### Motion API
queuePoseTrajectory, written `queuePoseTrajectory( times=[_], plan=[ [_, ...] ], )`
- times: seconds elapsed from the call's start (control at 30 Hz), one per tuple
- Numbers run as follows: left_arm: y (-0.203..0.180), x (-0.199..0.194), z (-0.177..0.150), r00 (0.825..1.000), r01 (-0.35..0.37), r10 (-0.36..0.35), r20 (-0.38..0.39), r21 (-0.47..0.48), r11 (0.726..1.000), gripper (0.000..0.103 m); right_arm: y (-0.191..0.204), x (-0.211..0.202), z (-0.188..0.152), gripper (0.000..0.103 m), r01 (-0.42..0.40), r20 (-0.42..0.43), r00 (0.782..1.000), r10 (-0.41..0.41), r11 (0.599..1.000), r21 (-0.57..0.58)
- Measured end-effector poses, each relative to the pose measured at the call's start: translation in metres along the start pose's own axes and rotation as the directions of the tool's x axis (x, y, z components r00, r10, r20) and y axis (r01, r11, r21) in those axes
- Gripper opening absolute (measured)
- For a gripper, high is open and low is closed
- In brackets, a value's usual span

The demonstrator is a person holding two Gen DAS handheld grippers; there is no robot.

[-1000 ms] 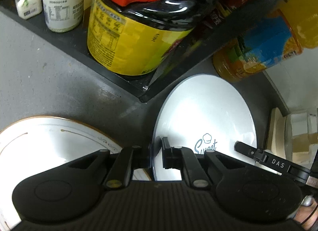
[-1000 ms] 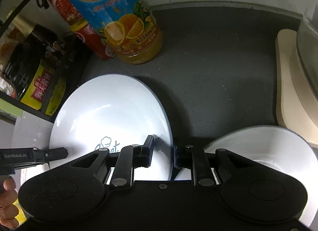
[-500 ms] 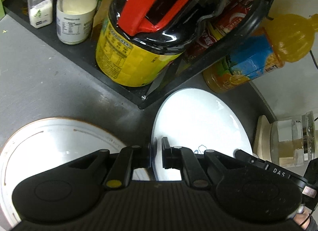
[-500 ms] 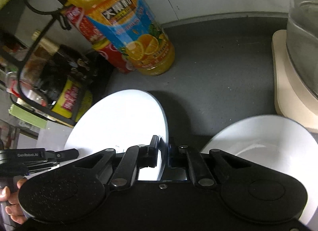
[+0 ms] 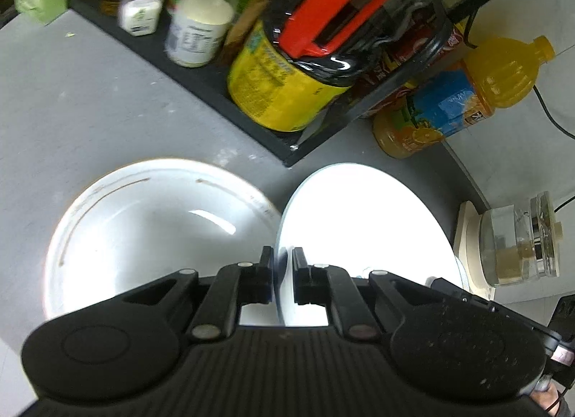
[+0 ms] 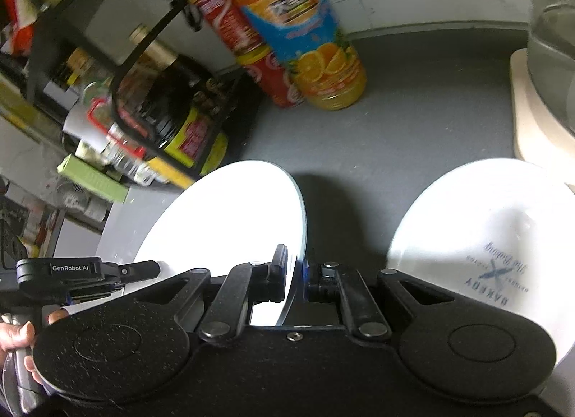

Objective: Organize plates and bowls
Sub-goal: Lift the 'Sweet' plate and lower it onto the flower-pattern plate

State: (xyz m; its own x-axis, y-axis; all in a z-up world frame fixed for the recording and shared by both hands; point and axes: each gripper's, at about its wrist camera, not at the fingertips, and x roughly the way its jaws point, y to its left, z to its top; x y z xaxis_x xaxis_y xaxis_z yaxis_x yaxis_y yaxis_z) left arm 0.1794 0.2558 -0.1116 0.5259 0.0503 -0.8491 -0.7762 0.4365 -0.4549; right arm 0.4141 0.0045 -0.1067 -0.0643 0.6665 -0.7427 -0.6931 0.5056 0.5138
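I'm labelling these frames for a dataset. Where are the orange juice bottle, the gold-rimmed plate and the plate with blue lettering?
orange juice bottle (image 5: 442, 113), left wrist view, on its blue label.
gold-rimmed plate (image 5: 143, 223), left wrist view, on its bare white centre.
plate with blue lettering (image 6: 467, 223), right wrist view, on its white inner surface above the print.

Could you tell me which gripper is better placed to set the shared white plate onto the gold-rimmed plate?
Probably the left. Both left gripper and right gripper clamp the white plate at its rim, but the gold-rimmed plate lies right beside the left one; the right sits by the Bakery-printed plate.
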Motion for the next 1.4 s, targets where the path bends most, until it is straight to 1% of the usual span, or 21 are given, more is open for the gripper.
queuePoseTrajectory(
  times=[0.27,0.63,0.93,1.2,1.4],
  plan=[
    [0.029,-0.026,-0.015,0.999,-0.028,0.03,0.029,-0.052,0.998,0.008,0.027,0.007,-0.014,0.009,-0.043,-0.025,0.999,0.042,0.998,-0.042],
    [0.07,-0.034,-0.028,0.997,-0.07,0.074,0.03,-0.128,0.989,0.008,0.062,0.028,-0.024,0.009,-0.053,-0.069,0.997,0.046,0.993,-0.104],
    [0.09,-0.028,-0.033,0.996,-0.087,0.09,0.012,-0.149,0.985,0.011,0.081,0.039,-0.03,0.009,-0.029,-0.09,0.996,0.016,0.988,-0.154],
    [0.101,-0.016,-0.03,0.996,-0.092,0.092,-0.006,-0.151,0.984,0.013,0.093,0.046,-0.034,0.008,0.001,-0.085,0.996,-0.016,0.983,-0.182],
    [0.109,-0.012,-0.026,0.997,-0.079,0.079,-0.003,-0.141,0.987,0.014,0.1,0.052,-0.038,0.006,0.049,-0.059,0.996,-0.06,0.983,-0.177]
  ],
)
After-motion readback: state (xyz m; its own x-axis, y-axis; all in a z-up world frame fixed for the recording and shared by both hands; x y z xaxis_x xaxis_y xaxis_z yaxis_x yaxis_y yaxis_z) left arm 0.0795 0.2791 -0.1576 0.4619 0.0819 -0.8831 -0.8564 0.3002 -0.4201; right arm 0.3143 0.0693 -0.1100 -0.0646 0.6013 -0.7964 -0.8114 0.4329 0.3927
